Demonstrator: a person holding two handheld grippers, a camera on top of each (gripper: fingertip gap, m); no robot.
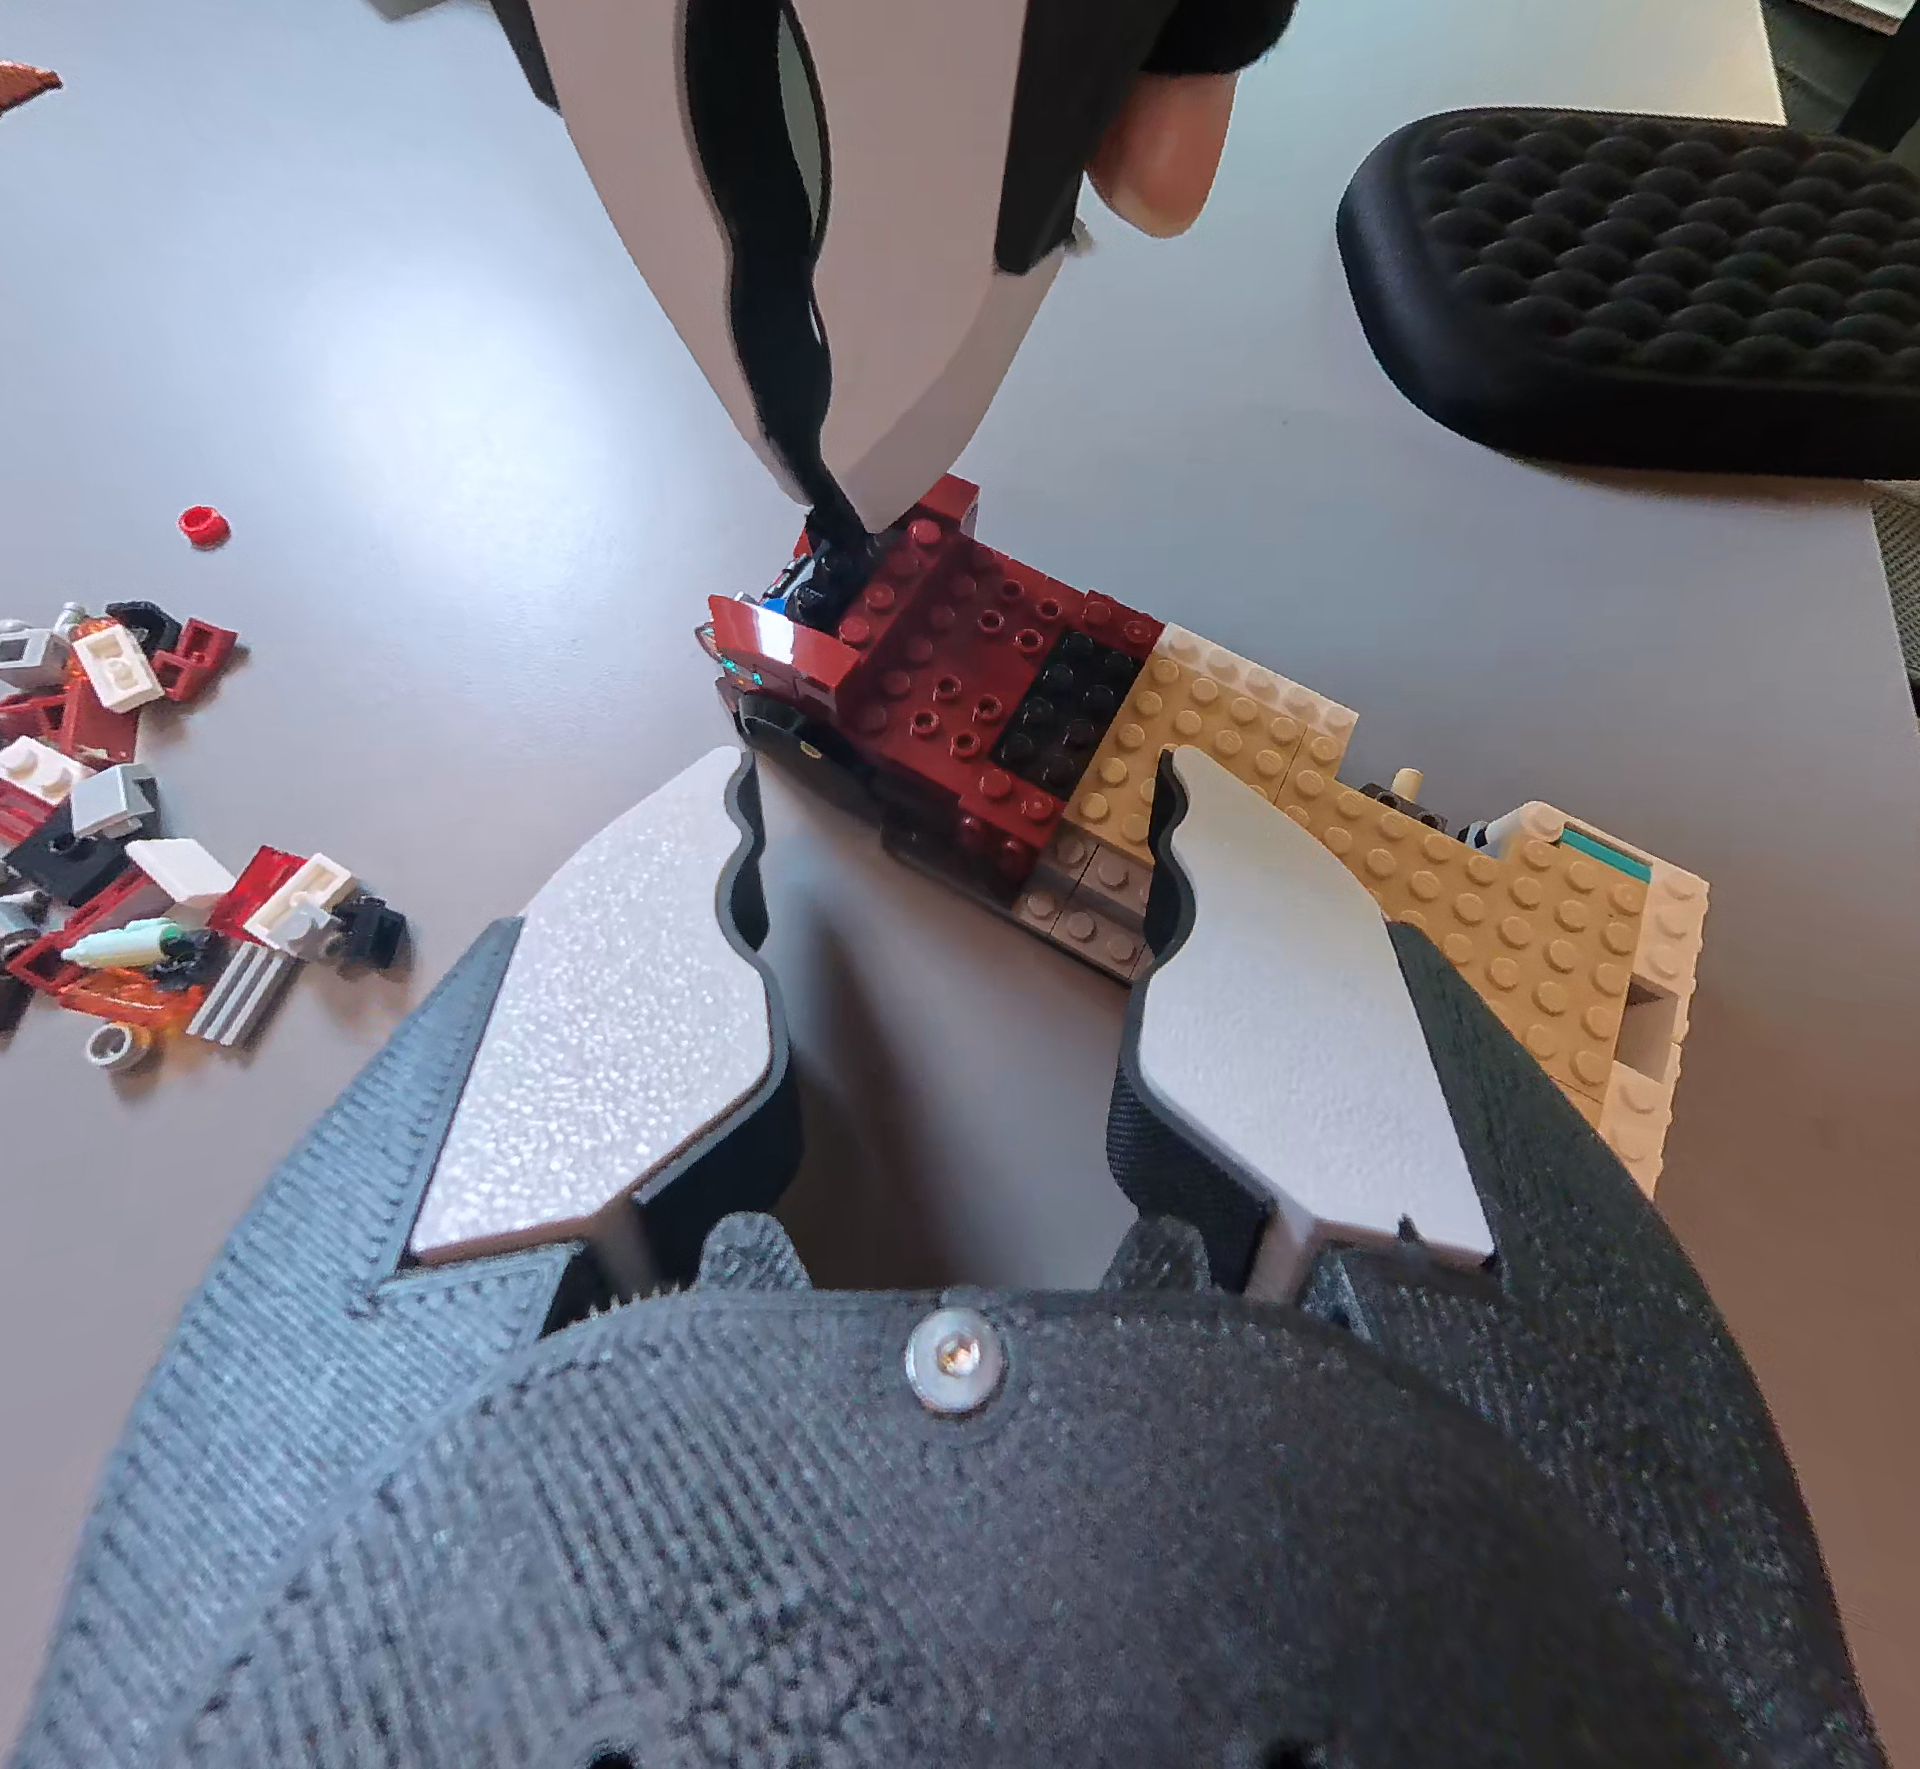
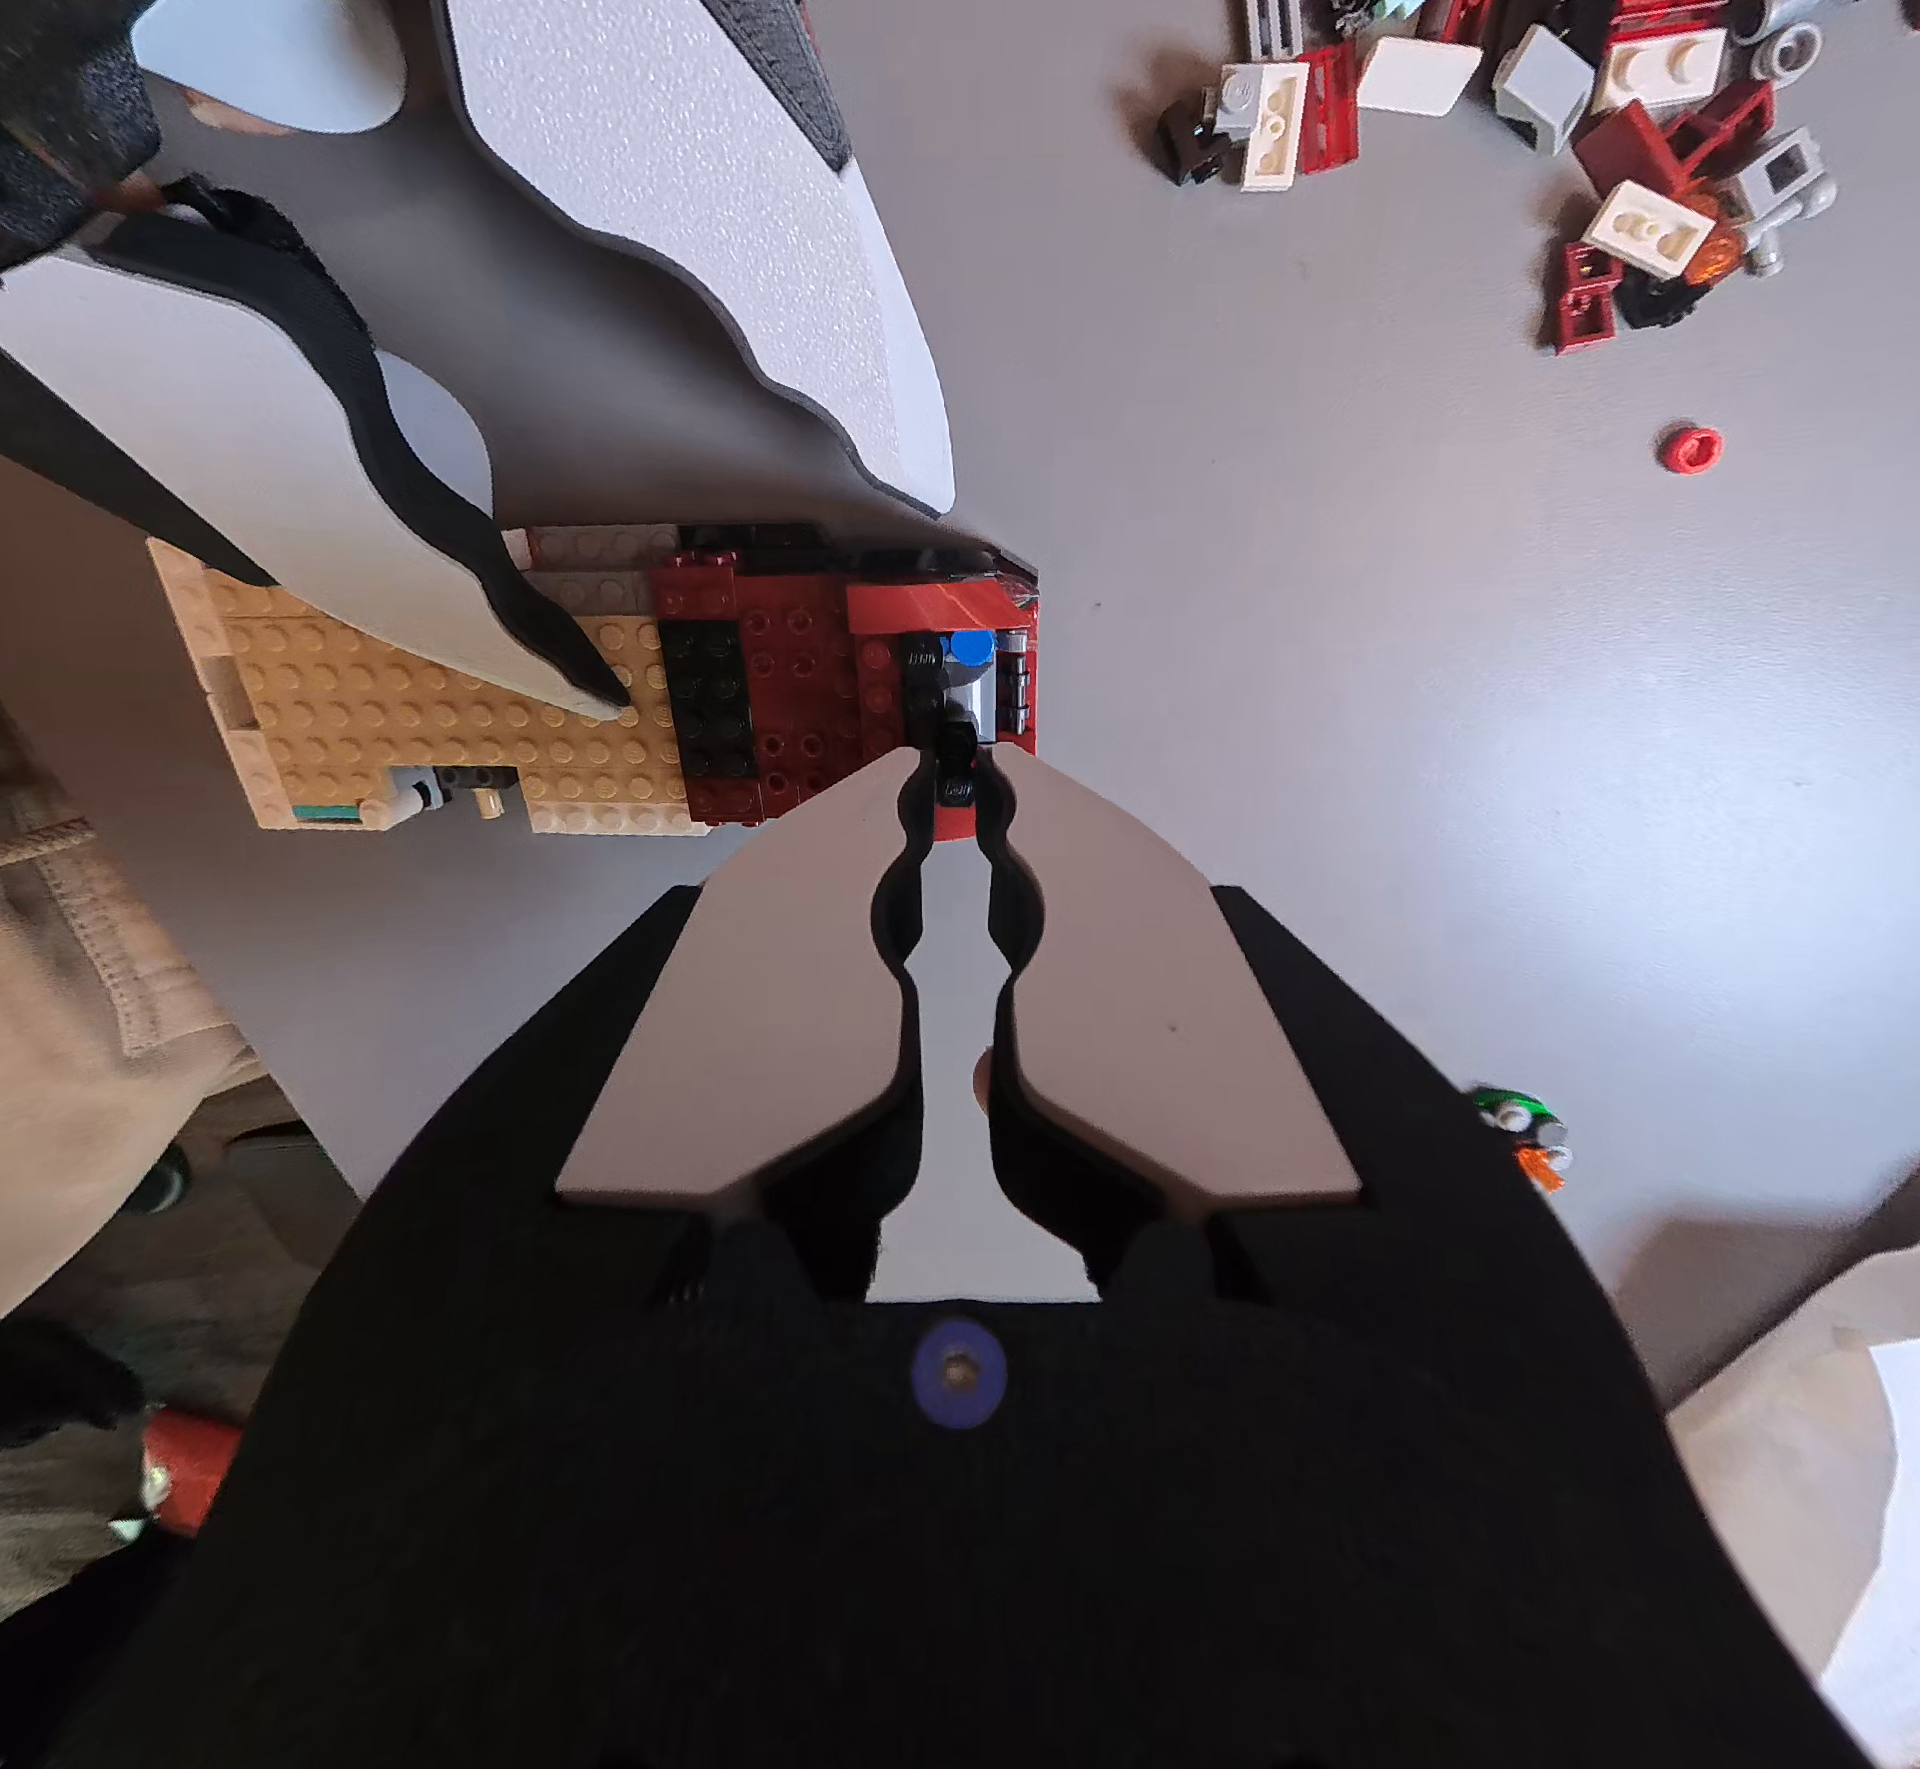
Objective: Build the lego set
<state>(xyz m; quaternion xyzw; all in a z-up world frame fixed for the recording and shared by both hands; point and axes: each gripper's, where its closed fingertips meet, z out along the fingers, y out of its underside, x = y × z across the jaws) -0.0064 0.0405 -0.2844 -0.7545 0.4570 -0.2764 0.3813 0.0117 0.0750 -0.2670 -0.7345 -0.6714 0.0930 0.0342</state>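
Brick model (image 1: 1143, 732) lies on my desk (image 1: 416, 369), between my left gripper's (image 1: 956, 774) spread fingers, one tip over its tan plates. My right gripper (image 2: 951, 769) pinches a small black piece (image 2: 956, 774) at the dark-red end. Farther off, loose bricks (image 1: 135, 846).

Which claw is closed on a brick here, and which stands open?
The right claw pinches a small black brick at the dark red front of the toy-brick model. The left claw stands wide open, its fingers straddling the model's side.
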